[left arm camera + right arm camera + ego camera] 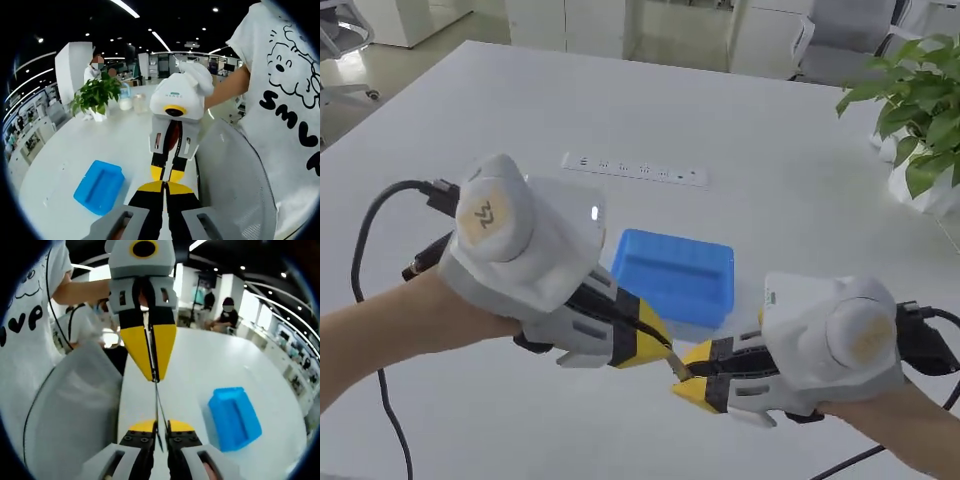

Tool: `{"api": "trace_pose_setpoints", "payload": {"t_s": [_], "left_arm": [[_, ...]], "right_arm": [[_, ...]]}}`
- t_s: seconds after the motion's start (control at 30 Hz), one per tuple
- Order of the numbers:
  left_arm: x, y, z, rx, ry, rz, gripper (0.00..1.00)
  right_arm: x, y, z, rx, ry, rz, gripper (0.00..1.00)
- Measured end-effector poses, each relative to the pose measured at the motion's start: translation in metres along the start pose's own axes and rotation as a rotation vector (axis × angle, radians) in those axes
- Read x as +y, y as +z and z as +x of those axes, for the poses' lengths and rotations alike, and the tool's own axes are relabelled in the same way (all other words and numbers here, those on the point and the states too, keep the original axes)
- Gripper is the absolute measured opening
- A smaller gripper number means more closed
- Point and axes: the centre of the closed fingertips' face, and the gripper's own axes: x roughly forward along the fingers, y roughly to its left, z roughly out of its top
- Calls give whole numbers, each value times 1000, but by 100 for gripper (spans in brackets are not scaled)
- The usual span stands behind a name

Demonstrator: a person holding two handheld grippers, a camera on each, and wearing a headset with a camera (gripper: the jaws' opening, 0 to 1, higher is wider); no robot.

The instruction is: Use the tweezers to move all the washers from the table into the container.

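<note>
Tweezers [156, 405], ends hidden, clamped by left gripper [151, 376] and right gripper [160, 429].

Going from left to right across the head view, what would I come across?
Left gripper → tweezers, pinched between the two grippers → right gripper → potted plant.

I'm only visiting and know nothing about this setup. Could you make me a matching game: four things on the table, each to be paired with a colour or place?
Things:
1. container
2. power strip
3. plant
4. tweezers

Descriptions:
A. white and flat, beyond the container
B. thin, gripped by both the left gripper and the right gripper
C. blue, mid-table
D. green leaves, far right

Pairs: 1-C, 2-A, 3-D, 4-B
</note>
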Motion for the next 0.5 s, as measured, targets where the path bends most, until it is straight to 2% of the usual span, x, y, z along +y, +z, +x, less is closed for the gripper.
{"api": "trace_pose_setpoints", "payload": {"t_s": [0.1,0.23,0.33,0.5], "left_arm": [[3,-12,7,16,9,13,0],[6,-33,18,68,29,42,0],[7,-53,29,122,8,37,0],[9,-72,40,161,-4,39,0]], "right_arm": [[-4,-10,10,35,-13,-9,5],[-9,-23,24,62,-20,15,5],[-8,-36,34,91,-14,65,6],[-7,-51,46,116,-29,105,6]]}}
